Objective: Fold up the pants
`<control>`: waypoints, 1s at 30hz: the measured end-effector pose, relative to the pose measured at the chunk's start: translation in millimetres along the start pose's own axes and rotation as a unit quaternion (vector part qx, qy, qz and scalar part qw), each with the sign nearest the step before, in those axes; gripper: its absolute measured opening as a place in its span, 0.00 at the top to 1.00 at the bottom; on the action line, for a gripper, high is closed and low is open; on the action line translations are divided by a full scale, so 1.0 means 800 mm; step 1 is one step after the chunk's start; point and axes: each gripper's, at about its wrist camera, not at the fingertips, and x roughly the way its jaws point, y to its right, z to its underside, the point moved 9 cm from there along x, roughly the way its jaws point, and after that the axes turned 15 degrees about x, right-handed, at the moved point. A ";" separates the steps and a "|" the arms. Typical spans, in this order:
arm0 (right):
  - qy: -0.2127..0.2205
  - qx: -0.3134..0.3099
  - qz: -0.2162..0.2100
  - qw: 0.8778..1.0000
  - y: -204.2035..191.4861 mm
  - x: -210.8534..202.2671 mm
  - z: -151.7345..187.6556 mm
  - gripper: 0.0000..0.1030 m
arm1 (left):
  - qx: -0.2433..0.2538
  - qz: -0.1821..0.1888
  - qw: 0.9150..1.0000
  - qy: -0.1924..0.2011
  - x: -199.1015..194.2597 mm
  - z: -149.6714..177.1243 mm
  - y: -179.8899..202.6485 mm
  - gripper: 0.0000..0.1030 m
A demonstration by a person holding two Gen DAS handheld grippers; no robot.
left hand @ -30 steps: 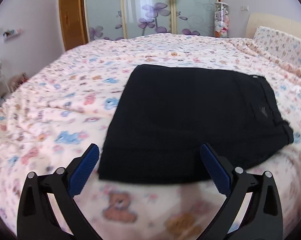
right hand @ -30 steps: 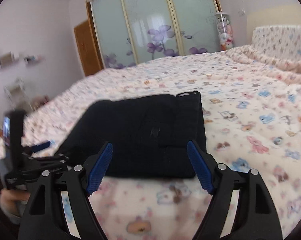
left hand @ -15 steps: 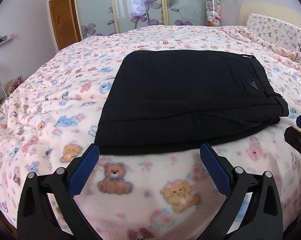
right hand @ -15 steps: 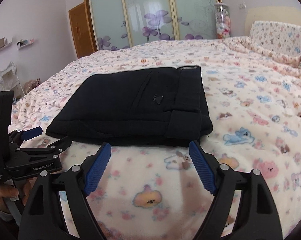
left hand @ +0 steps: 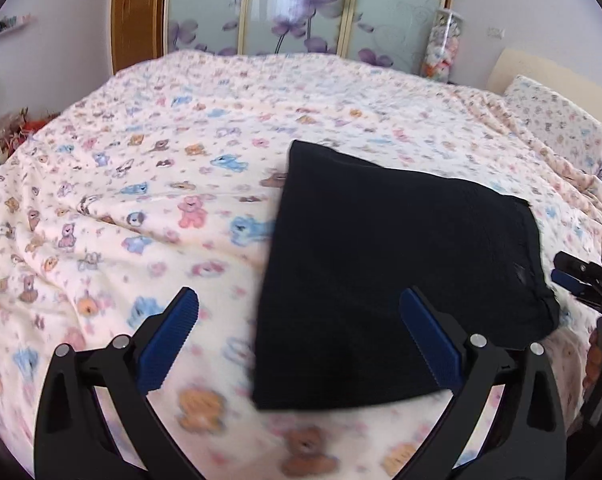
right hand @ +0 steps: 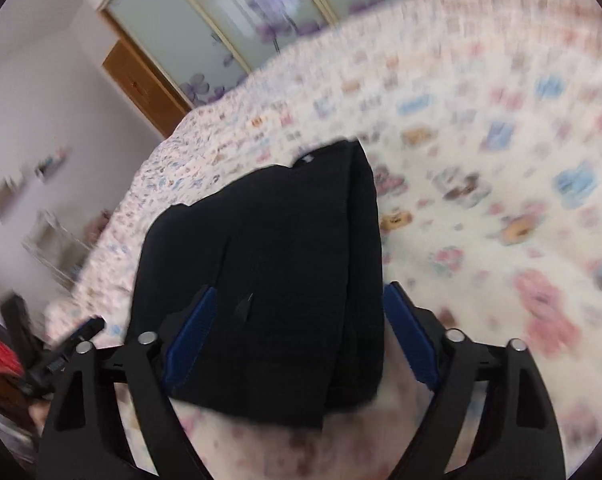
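lying folded pants [left hand: 397, 280] on bed [left hand: 149, 184]

A wide bed [left hand: 149, 184] is covered by a cream blanket [left hand: 341, 112] printed with small bears and animals. Behind it, a wardrobe with frosted sliding doors [left hand: 297, 4], painted with purple flowers and framed in gold, is set against the wall. A brown wooden door [left hand: 139, 12] is seen to its left. A pale headboard [left hand: 541, 72] and a patterned pillow [left hand: 557, 124] are placed at the right. The pale walls are lit by soft daylight.
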 end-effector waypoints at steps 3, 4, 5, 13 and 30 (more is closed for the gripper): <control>-0.038 0.059 -0.016 0.997 0.023 0.033 -0.017 0.28 | -0.007 0.013 1.000 -0.015 0.013 -0.003 -0.014 0.02; -0.048 0.066 -0.024 0.996 0.025 0.040 -0.018 0.29 | -0.010 0.016 1.000 -0.022 0.018 -0.002 -0.018 0.02; -0.058 0.066 -0.041 0.995 0.022 0.045 -0.018 0.29 | -0.009 0.020 0.999 -0.028 0.023 -0.001 -0.020 0.02; -0.083 0.046 -0.066 0.993 0.012 0.054 -0.013 0.35 | -0.016 0.068 0.995 -0.067 0.066 0.002 -0.023 0.02; -0.104 0.053 -0.104 0.988 0.015 0.063 -0.016 0.43 | -0.074 0.270 0.953 -0.112 0.118 -0.028 0.021 0.04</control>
